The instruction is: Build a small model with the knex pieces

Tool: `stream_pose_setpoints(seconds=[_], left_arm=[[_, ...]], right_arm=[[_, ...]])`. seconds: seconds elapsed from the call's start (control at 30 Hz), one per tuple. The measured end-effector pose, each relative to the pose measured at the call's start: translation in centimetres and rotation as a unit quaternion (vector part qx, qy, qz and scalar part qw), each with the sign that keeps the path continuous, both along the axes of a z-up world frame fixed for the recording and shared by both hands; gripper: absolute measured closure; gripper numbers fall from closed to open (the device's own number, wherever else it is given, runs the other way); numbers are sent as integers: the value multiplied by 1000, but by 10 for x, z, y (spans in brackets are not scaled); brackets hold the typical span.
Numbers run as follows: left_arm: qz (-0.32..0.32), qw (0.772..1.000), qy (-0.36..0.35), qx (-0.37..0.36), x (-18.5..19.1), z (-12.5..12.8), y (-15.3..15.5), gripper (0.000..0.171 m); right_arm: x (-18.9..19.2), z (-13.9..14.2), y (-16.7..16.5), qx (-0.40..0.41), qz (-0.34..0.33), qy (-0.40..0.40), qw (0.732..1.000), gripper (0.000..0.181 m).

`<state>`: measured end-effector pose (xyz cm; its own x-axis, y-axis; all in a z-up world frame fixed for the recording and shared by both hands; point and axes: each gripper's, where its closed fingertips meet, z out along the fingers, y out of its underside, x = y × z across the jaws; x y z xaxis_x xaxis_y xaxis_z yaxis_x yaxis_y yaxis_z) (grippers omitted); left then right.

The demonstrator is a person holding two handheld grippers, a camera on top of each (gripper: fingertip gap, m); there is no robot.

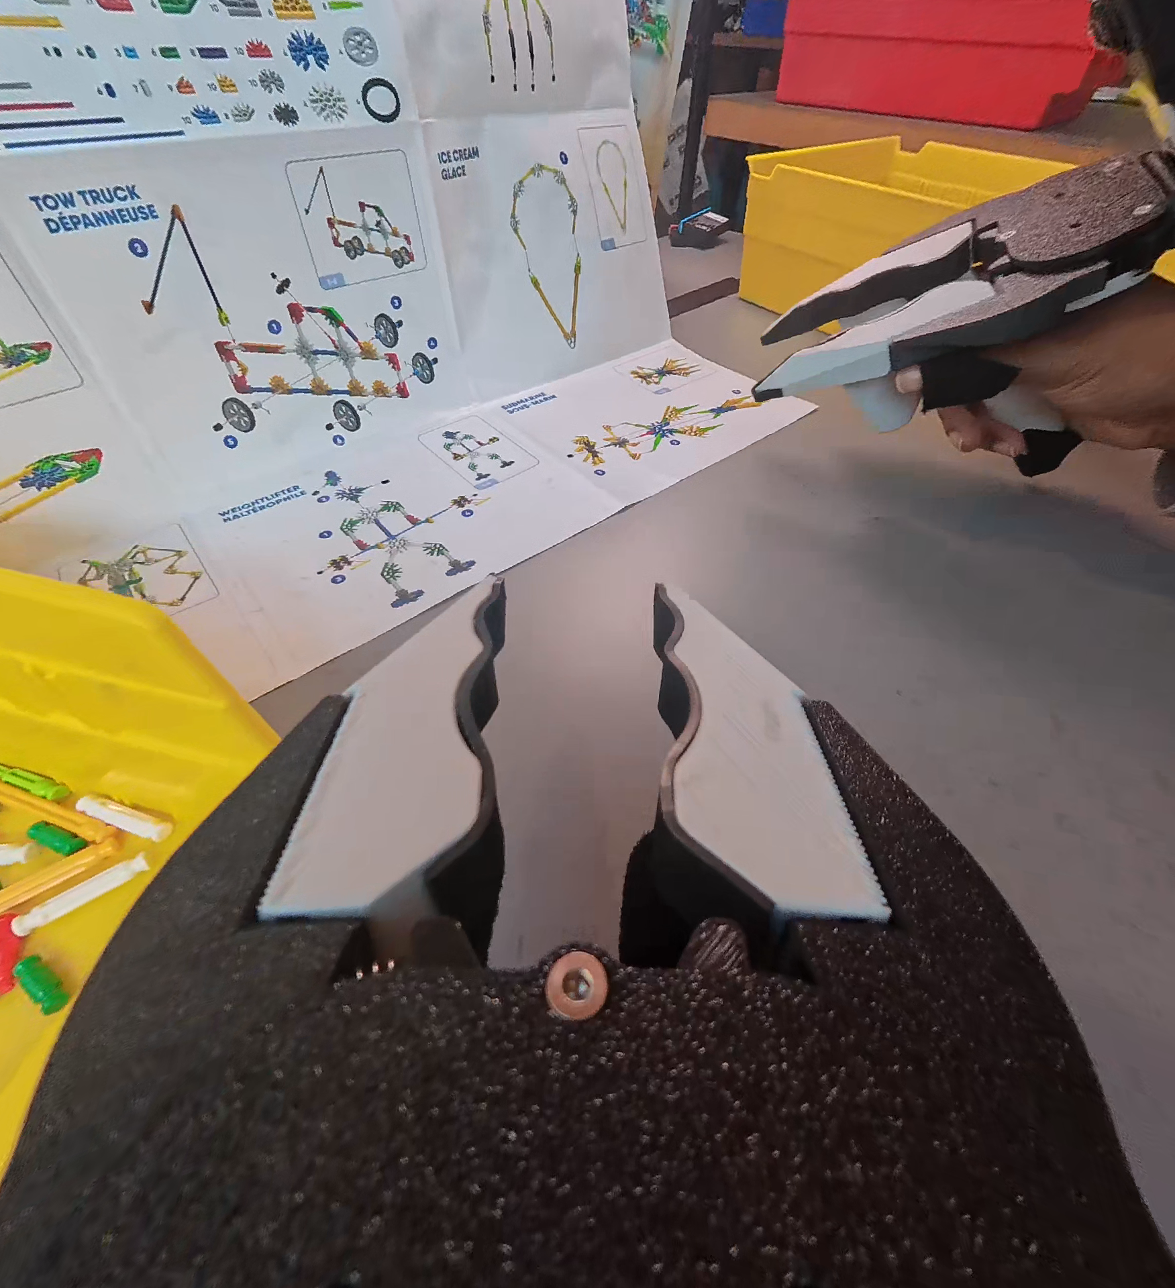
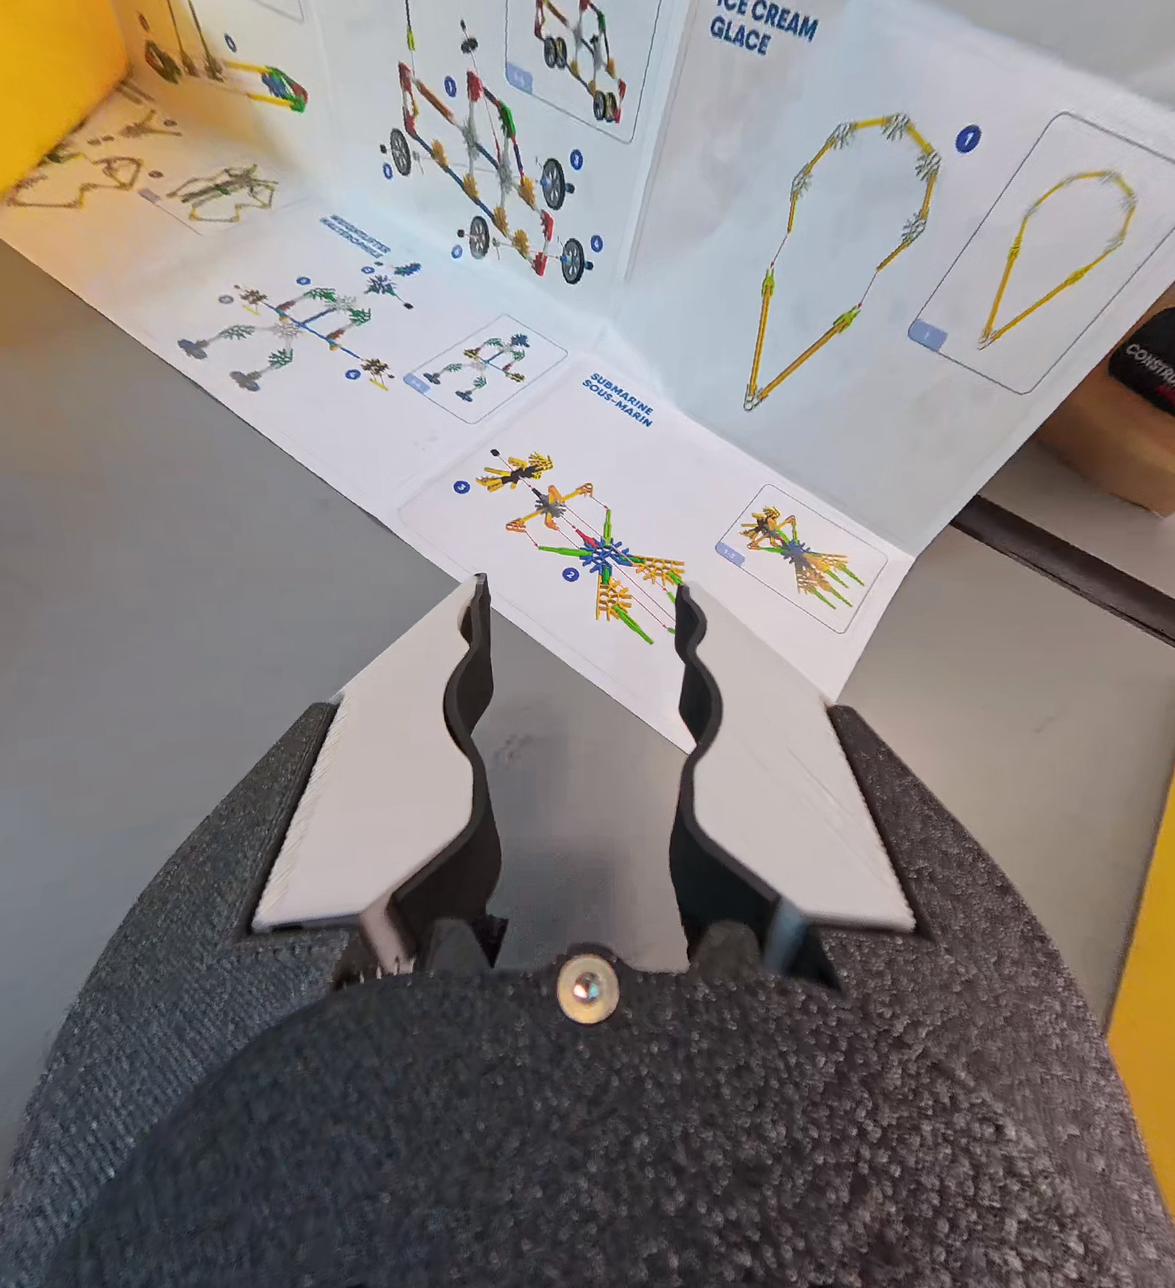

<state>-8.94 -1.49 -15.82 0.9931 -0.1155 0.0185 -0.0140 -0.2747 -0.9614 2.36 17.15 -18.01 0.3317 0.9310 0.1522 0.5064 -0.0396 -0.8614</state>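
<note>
Left wrist view, lower left: yellow tray with loose plastic rods and connectors in green, white, red and yellow. Just right of it, bottom centre, the left gripper: jaws apart, nothing between them, only bare grey table in the gap. Behind, filling the upper left, a white fold-out instruction sheet stands propped, its bottom strip lying flat on the table. Right edge, mid-height: the right gripper in a person's hand, tips just over the sheet's near corner, possibly touching it. Its jaws are also apart and empty. Upper right: a yellow bin, a red bin behind it.

Right wrist view: the right gripper hangs over the flat strip of the sheet.
</note>
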Motion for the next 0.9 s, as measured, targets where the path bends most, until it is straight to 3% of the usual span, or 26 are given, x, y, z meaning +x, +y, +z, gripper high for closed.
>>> stream_pose_setpoints(seconds=[0.2, 0.43, 0.6, 0.9], left_arm=[[-5, 1000, -15, -11, 0, -6, 1, 132], [6, 1000, 0, -3, -4, -2, -2, 136], [6, 1000, -13, -8, -4, -5, -1, 138], [1, 1000, -3, -12, -2, -7, 0, 139]], right_arm=[[-12, -13, 49, 8, -2, -54, 998, 147], [-31, -35, 95, -50, -9, -123, 991, 155], [-27, -53, 96, -102, -5, -146, 984, 167], [-27, -52, 96, -86, 0, -146, 985, 167]])
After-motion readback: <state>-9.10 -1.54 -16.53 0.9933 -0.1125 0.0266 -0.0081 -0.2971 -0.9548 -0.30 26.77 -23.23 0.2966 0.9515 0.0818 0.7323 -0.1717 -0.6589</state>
